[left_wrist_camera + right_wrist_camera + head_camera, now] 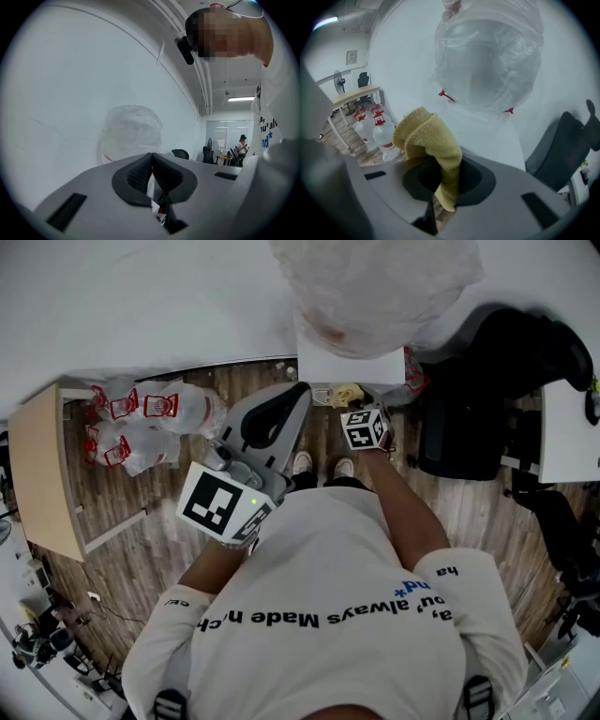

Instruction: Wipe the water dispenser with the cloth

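Grippers are held out in front of the person, both aimed at the water dispenser (349, 362). Left gripper (151, 158) tilts upward, jaws pressed together with nothing between them. Right gripper (445, 180) pinches a folded yellow cloth (429, 138), held near the dispenser's white body. Inverted water bottle (487, 61), wrapped in clear plastic film, sits on the dispenser. Red-capped water jugs (141, 423) stand on the floor at left.

Office chair (469, 418) just right of the water dispenser (352, 367), water bottles (150, 418) left.
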### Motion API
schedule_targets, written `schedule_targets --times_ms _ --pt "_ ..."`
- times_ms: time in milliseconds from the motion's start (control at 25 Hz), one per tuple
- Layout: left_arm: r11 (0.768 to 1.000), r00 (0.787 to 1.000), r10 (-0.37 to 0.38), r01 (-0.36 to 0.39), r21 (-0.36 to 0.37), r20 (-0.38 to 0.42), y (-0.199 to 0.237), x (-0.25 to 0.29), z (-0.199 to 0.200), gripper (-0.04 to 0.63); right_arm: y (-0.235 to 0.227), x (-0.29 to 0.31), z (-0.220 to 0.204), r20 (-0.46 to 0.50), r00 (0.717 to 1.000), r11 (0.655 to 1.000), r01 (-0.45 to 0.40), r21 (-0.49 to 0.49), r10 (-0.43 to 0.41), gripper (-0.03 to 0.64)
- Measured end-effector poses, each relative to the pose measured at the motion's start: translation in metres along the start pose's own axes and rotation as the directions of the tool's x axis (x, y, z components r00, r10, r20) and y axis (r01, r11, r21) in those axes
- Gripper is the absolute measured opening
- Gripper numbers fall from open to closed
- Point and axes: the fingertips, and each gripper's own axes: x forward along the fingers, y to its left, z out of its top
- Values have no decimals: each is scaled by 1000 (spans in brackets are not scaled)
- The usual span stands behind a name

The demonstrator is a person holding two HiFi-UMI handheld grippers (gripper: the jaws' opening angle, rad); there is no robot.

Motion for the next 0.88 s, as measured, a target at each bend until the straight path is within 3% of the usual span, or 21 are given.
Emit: schedule_targets --times_ms 880 --pt "999 999 -41 41 4 -8 -21 28 -5 20 -77 -10 -46 -62 994 993 89 80 -84 61"
